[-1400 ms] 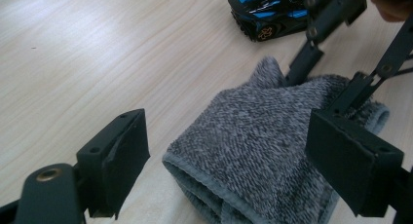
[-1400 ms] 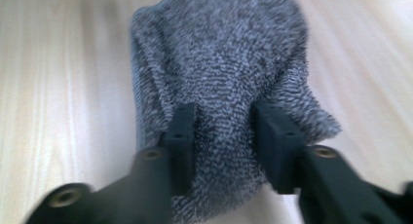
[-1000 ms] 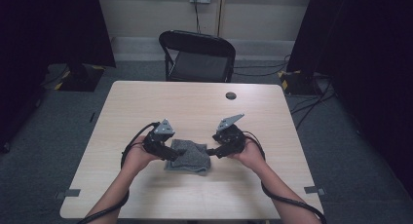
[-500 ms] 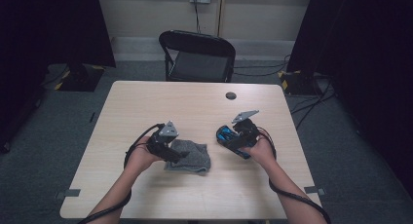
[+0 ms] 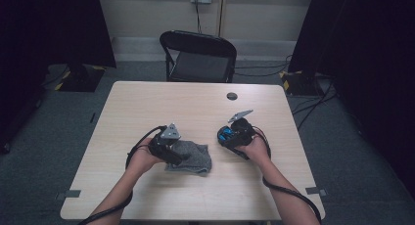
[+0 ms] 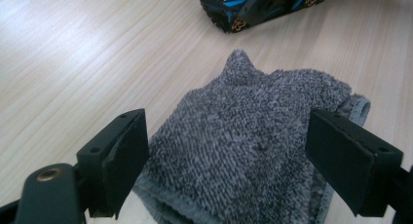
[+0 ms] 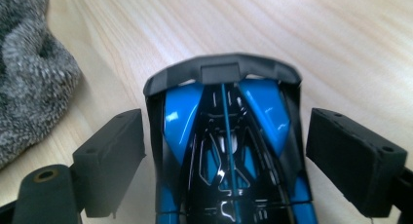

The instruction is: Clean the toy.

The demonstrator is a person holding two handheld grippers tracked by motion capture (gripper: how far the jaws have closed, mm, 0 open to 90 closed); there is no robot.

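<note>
A folded grey towel [image 5: 194, 160] lies on the table in front of the person. My left gripper [image 5: 178, 156] rests over its left part, and in the left gripper view the open jaws [image 6: 226, 160] straddle the towel [image 6: 253, 131] without pinching it. A blue and black toy car [image 5: 224, 133] sits on the wood just right of the towel. My right gripper [image 5: 231, 137] is around it. In the right gripper view the car [image 7: 224, 151] lies between the jaws with a slim gap on each side. These jaws have just been opening.
The light wooden table [image 5: 147, 102] has bare room at the back and sides. A small round black object [image 5: 232, 96] lies near its far edge. A black folding chair [image 5: 198, 58] stands behind the table. Cables trail from both grippers.
My right gripper has drawn away from the towel to the right and lowered toward the table, and the blue car now shows at its jaws. The left gripper has stayed on the towel.
</note>
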